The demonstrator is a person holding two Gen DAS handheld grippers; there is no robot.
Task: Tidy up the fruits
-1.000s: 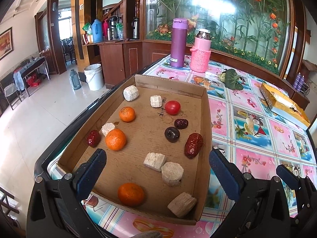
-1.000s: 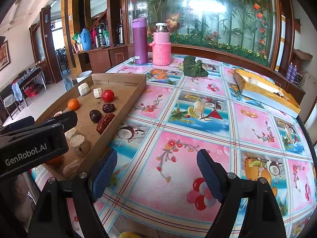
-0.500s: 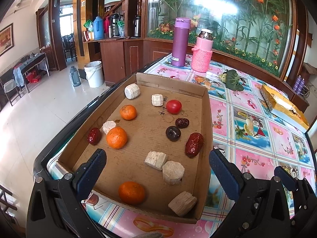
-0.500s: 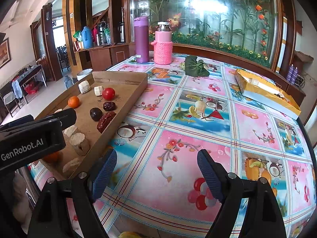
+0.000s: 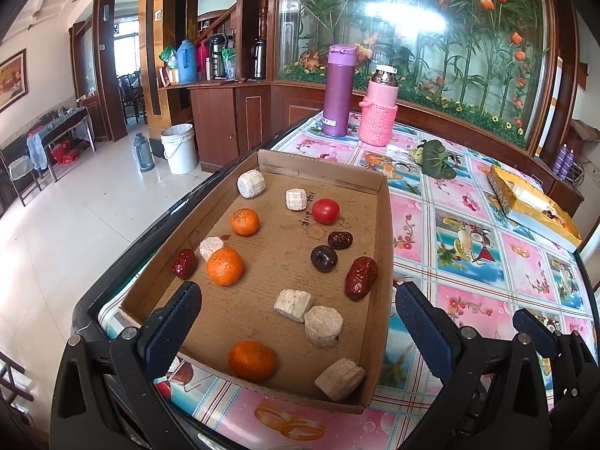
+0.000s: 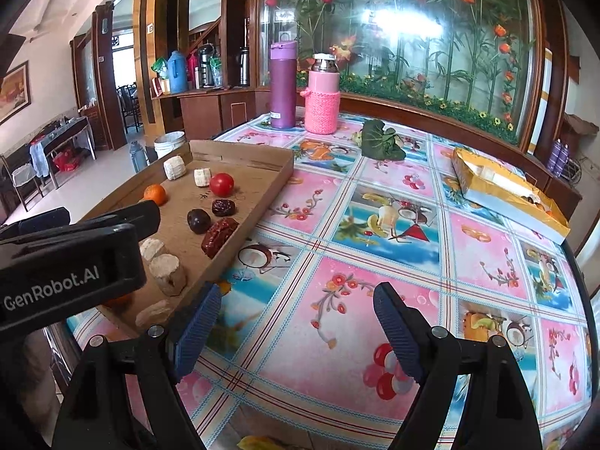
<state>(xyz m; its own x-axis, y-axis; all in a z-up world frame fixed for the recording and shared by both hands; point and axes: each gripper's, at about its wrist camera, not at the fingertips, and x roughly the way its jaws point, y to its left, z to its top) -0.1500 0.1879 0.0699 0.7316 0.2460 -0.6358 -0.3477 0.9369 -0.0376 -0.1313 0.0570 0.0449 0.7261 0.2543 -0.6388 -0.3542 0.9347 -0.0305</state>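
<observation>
The left hand-held gripper (image 5: pixel 296 318) hung over the near end of the cardboard tray (image 5: pixel 382 225), its blue-padded jaws spread wide with nothing between them. In this left wrist view the fruit lay scattered and mixed in the tray: three mandarins, one near (image 5: pixel 252 360), one at mid-left (image 5: pixel 225 266) and one farther back (image 5: pixel 244 221); a cherry tomato (image 5: pixel 325 210) toward the far right; a dark plum (image 5: pixel 324 258); and red dates, the largest (image 5: pixel 360 277) against the right wall and another (image 5: pixel 184 263) by the left wall. Pale cut chunks (image 5: pixel 323 325) sat among them; what they were could not be told. No grouping by kind showed, so sorting seemed to remain, though the pictures did not settle which piece was meant next. Any pick would go best with the jaws centred on a single round fruit, clear of its neighbours, and closed gently so that the mandarin or tomato did not roll or bruise. The mid-left mandarin touched a pale chunk (image 5: pixel 210 247), which called for care.

In the right wrist view the right hand-held gripper (image 6: pixel 296 322) stood over the bare patterned tabletop (image 6: pixel 393 225), to the right of the tray, likewise wide open and empty. That free stretch of tabletop looked a fit place to set fruit, well short of the purple flask (image 6: pixel 283 86) and yellow box (image 6: pixel 506 191).
</observation>
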